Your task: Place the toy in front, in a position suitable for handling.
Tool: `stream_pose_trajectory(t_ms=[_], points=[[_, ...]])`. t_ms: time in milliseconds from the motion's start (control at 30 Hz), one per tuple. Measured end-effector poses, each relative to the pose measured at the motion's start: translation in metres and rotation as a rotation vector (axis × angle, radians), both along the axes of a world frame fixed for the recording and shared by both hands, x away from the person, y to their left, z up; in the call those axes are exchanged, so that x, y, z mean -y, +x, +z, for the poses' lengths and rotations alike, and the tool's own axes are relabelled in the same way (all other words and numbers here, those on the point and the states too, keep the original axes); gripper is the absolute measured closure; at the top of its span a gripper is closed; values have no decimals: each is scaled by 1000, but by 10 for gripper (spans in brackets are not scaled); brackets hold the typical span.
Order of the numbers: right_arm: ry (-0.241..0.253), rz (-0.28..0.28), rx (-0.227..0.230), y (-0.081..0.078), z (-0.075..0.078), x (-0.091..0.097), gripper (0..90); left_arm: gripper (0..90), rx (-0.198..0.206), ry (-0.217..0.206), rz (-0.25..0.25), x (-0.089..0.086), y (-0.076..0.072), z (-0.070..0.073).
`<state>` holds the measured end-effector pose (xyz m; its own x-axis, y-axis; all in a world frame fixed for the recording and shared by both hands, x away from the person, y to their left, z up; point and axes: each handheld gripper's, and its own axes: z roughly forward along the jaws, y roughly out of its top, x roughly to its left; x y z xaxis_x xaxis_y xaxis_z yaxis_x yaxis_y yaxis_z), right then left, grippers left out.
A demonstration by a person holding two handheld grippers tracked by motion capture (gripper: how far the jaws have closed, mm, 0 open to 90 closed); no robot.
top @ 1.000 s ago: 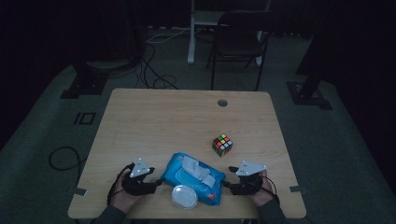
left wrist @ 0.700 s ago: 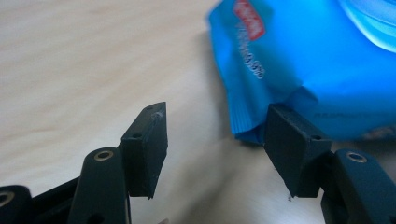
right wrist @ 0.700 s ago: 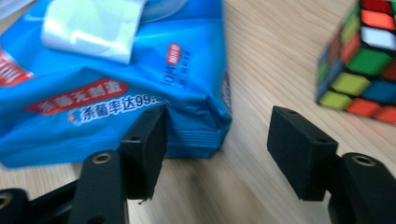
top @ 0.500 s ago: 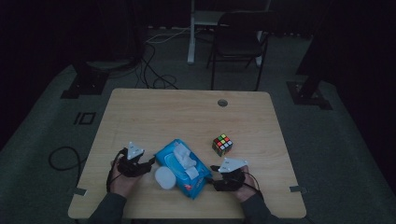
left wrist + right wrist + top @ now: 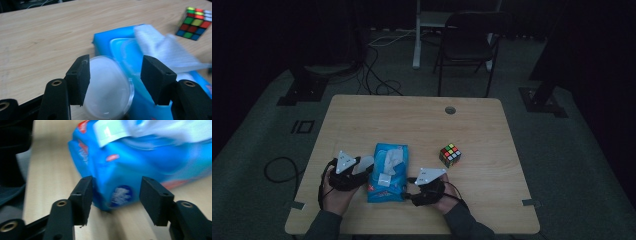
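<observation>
A blue pack of wet wipes [image 5: 387,175] lies lengthwise at the front of the wooden table [image 5: 412,120]. Its clear round lid [image 5: 110,90] is flipped open, and a white wipe [image 5: 165,48] sticks up from the opening. In the left gripper view my left gripper [image 5: 113,72] is open, with the lid between its jaws; the right jaw stands clear of it. My left gripper [image 5: 362,172] is at the pack's left side. At the pack's near right corner is my right gripper [image 5: 408,194], whose jaws [image 5: 115,192] are closed on that blue corner [image 5: 120,195].
A Rubik's cube [image 5: 450,155] sits to the right of the pack, also seen as the cube [image 5: 195,23] in the left gripper view. A cable hole [image 5: 450,110] is near the table's far edge. A chair [image 5: 467,35] and floor cables lie beyond the table.
The pack has swung from lying slantwise to pointing away from me. My right gripper moved left with its near corner. My left gripper rose a little, staying at the lid.
</observation>
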<state>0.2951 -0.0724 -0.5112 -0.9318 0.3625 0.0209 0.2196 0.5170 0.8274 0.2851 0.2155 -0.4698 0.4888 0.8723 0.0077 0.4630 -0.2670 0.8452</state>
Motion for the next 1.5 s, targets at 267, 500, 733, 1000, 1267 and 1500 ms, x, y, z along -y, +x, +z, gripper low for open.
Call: stream_pose_trajectory(t_ms=[267,500,733,1000,1267,1500], points=[[32,-281,47,19,14,71,378,442,4,6,-149,43,-27,2],[44,-455,87,27,20,116,327,504,-14,57,-320,92,-46,-12],[67,-527,79,35,20,136,316,608,-38,150,-332,107,-36,-36],[37,-541,45,47,10,135,267,745,4,203,-270,102,-18,-42],[16,-560,35,58,4,133,204,734,-4,186,-163,79,7,-43],[-7,-556,29,67,-1,127,189,722,-21,186,-63,55,31,-41]])
